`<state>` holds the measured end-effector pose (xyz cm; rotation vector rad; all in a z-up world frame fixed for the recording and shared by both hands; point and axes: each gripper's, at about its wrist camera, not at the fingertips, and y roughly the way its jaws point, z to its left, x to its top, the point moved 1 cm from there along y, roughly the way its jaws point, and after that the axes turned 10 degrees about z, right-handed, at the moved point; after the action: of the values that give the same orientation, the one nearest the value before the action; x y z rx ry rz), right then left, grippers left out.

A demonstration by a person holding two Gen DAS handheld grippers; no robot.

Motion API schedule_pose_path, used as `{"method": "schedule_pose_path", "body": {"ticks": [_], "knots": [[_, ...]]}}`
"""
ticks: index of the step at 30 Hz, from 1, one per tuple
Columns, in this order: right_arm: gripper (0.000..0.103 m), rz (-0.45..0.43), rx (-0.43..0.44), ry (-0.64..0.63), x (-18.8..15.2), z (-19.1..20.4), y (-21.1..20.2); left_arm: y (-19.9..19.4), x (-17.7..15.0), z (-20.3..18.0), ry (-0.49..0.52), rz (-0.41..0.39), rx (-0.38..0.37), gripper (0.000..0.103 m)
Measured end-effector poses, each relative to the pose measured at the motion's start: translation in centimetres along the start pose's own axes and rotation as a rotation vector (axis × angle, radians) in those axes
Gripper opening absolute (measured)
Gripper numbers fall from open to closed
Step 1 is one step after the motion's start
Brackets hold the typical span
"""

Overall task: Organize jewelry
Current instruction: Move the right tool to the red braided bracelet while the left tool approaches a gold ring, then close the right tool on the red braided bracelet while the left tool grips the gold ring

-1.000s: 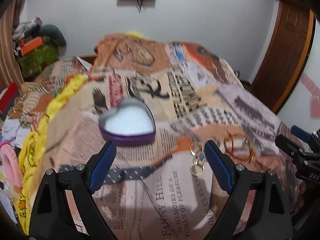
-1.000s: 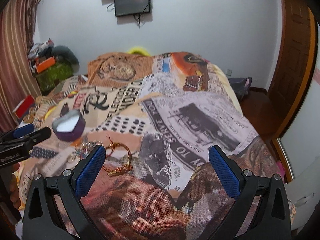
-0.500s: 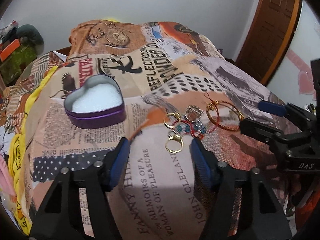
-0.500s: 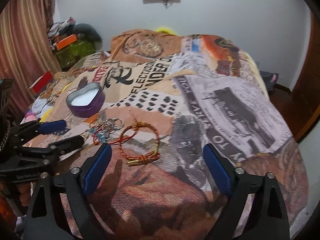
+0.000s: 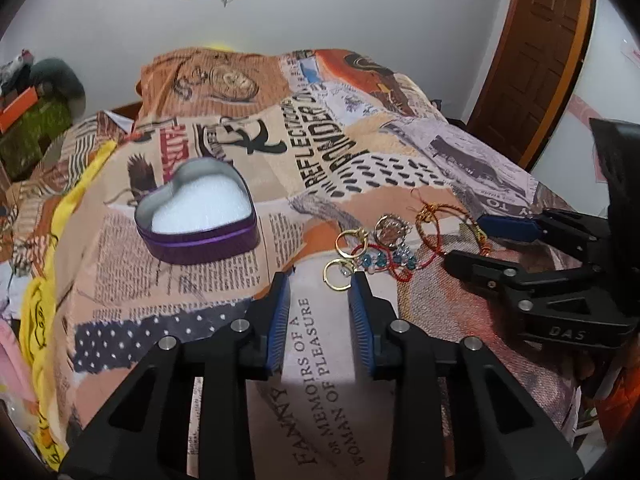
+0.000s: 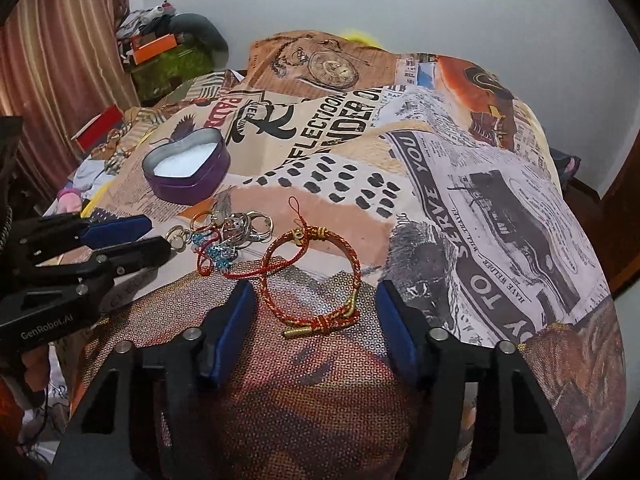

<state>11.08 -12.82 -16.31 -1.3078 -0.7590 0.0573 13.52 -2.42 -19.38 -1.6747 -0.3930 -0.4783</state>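
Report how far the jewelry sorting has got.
Done: nothing; the heart tin holds only its white pad. In hand: the left gripper is closing beside a gold ring, the right gripper around the red bracelet, neither gripping. Left: every piece, including the beaded cord and rings.

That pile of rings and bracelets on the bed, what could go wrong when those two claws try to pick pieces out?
1. The red cord bracelet loops into the beaded one, so lifting it may drag others.
2. The left gripper is closing with only its right fingertip beside the gold ring; it could nudge the ring away.
3. The right gripper is closing around the bracelet on soft bedspread and may pinch fabric.
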Motion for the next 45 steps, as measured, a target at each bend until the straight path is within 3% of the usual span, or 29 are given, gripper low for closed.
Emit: {"method": "schedule_pose_path", "body": {"ticks": [6, 16, 18, 20, 32, 45], "knots": [[0.044, -0.002, 0.002, -0.013, 0.1, 0.4, 0.2, 0.4, 0.6, -0.4, 0.021, 0.009, -0.012, 0.031], [0.017, -0.018, 0.019, -0.014, -0.1, 0.5, 0.3, 1.8, 0.5, -1.0, 0.026, 0.02, -0.038, 0.031], [0.014, -0.021, 0.02, -0.01, -0.1, 0.4, 0.3, 1.8, 0.5, -1.0, 0.023, 0.018, -0.043, 0.025], [0.013, -0.025, 0.023, -0.002, -0.2, 0.3, 0.2, 1.8, 0.5, -1.0, 0.021, 0.02, -0.049, 0.021], [0.012, -0.061, 0.011, 0.091, -1.0, -1.1, -1.3, -0.3, -0.1, -2.0, 0.042, -0.003, -0.049, 0.021], [0.012, -0.167, -0.002, 0.094, 0.2, -0.2, -5.8, -4.8, 0.9, -0.8, 0.017, -0.116, -0.019, 0.021]]}}
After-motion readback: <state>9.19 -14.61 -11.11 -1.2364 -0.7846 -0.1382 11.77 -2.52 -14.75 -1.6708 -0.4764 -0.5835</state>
